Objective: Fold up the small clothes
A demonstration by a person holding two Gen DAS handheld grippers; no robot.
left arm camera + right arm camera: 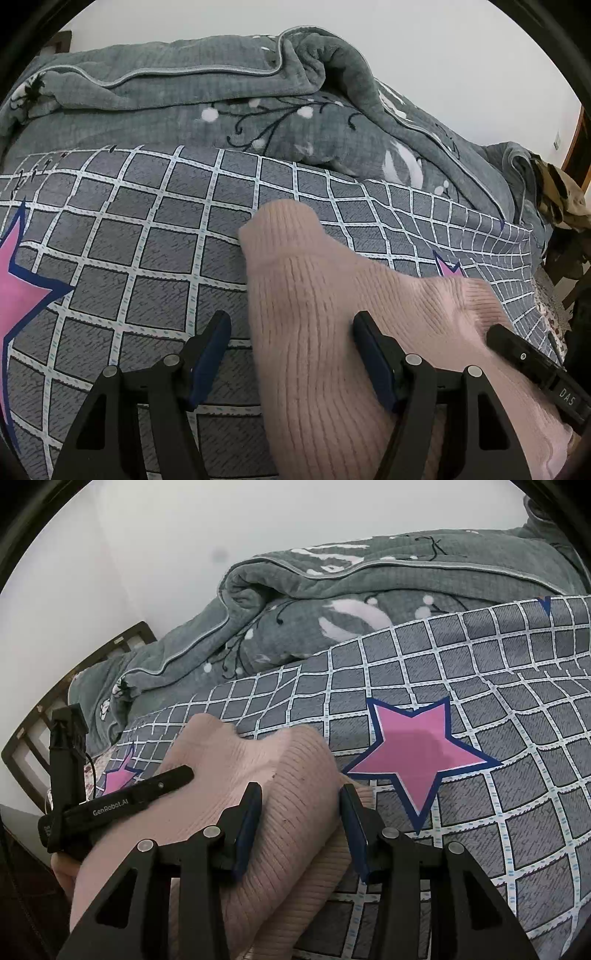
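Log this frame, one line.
item: pink ribbed knit garment on grey checked bedspread | left gripper: open, straddling edge | right gripper: around fold, grip unclear

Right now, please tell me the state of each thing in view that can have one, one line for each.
pink knit garment: bunched on the bed, partly folded over itself.
left gripper: jaws apart, straddling the garment's edge, no pinch visible.
right gripper: jaws apart around a fold of the garment; whether they press it is unclear.
checked bedsheet: spread out, slightly wrinkled.
grey blanket: rumpled in a heap behind.
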